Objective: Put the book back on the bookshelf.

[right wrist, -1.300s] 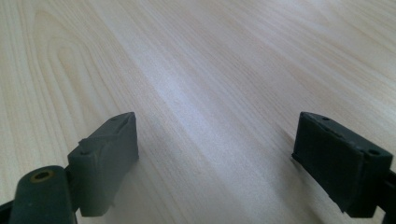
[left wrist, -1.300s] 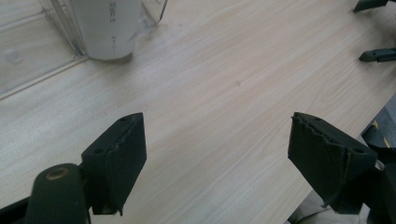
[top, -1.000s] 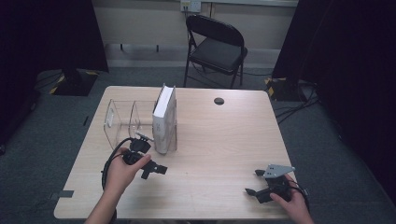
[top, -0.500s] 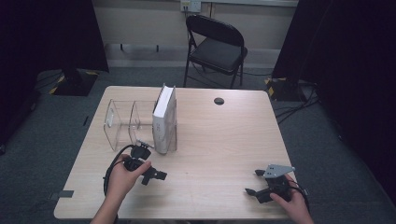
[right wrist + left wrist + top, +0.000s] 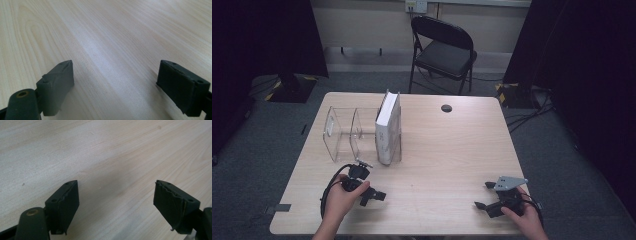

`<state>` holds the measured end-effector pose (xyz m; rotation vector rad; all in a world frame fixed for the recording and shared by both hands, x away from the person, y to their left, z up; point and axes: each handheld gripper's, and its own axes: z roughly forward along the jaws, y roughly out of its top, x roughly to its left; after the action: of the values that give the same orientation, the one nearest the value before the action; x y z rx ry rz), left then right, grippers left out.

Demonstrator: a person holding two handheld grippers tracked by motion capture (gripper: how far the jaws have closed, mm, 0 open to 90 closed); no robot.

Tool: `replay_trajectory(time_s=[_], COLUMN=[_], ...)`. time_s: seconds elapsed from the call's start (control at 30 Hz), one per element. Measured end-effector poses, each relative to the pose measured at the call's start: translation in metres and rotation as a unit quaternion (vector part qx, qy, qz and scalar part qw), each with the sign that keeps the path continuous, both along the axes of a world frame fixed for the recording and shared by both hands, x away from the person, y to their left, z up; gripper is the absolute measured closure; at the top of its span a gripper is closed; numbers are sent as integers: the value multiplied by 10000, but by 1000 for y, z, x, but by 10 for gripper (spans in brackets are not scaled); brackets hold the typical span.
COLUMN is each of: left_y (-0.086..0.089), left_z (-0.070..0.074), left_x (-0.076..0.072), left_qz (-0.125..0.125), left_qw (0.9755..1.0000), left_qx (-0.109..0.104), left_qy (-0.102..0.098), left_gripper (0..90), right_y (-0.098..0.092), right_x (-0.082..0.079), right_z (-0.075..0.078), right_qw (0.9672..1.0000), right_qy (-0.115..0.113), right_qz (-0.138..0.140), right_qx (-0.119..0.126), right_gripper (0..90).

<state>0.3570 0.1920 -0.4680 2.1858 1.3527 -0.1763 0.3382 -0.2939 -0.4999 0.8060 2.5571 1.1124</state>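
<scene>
Both grippers sit low at the bottom of the high view: the left gripper (image 5: 374, 195) and the right gripper (image 5: 482, 196) are released, with bare bench (image 5: 452, 150) between their jaws. The white book (image 5: 388, 131) stands upright in the clear divider rack (image 5: 343, 134), left of centre. Judging by this, parking each gripper flat, well clear of the rack, is best.

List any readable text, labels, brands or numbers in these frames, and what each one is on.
No text can be read.
White book in the clear rack: faint marks on the near edge, too small and blurred to read.
Wall outlet: no legible marking.
Gripper jaws and table: no print.
</scene>
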Motion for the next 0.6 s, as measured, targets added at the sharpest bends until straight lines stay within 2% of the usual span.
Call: replay_trajectory(time_s=[0.17, 0.33, 0.47, 0.6], left_y=[7, 6, 1, -2], left_z=[-1, -5, -7, -12], left_x=[-4, -9, -14, -20], left_qz=[-42, -370, -622, -907], left_qw=[9999, 9975, 9933, 9850], left_qx=[-53, 48, 248, 427], left_qy=[-140, -601, -945, -1405], left_gripper=[207, 183, 168, 146], right_y=[0, 0, 0, 0], right_x=[0, 0, 0, 0], right_z=[0, 0, 0, 0], right_qw=[10000, 10000, 10000, 10000], right_qy=[2, -1, -3, -1], right_qz=[-4, 0, 0, -1], right_qx=[1, 0, 0, 0], right_gripper=[132, 132, 132, 132])
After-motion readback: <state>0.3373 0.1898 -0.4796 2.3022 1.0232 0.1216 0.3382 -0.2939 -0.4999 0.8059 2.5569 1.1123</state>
